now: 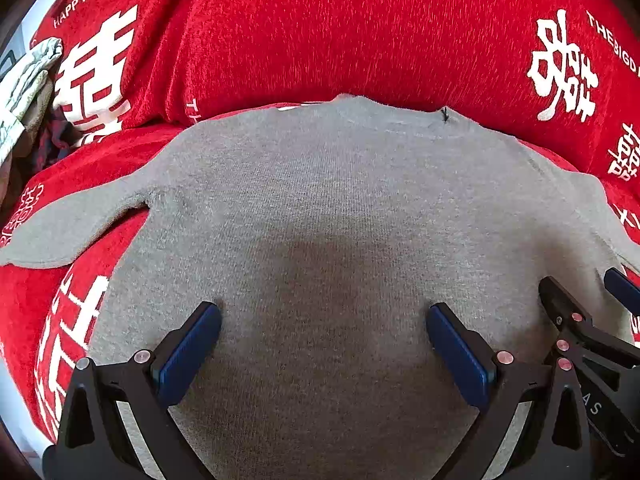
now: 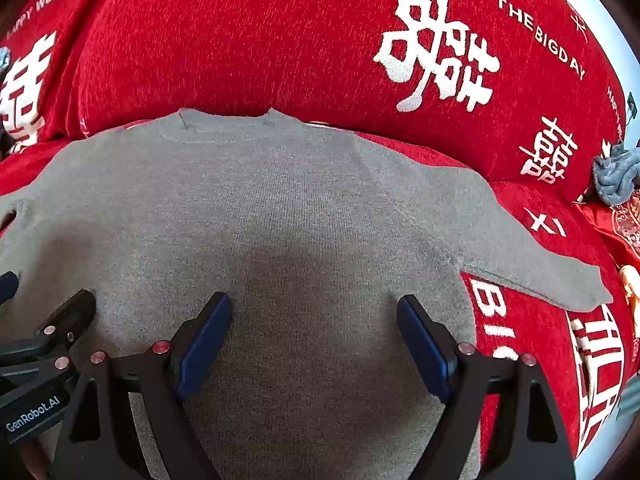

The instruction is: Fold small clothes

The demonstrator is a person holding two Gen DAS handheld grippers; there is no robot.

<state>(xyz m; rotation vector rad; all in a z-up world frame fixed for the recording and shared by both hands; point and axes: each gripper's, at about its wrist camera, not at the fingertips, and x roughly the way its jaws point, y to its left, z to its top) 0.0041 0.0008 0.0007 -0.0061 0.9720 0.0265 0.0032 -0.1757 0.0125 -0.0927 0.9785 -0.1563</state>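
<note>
A small grey knit sweater lies flat on a red cover, collar at the far side and both short sleeves spread out. In the left wrist view my left gripper hovers over the sweater's lower body, jaws wide apart, nothing between the blue pads. The right gripper's finger shows at that view's right edge. In the right wrist view the same sweater fills the middle. My right gripper stands open above the lower body near the right sleeve. Both grippers sit side by side.
The red cover carries white characters and lettering and rises into a padded back behind the collar. A heap of pale and dark clothes lies at far left. A blue-grey cloth sits at far right.
</note>
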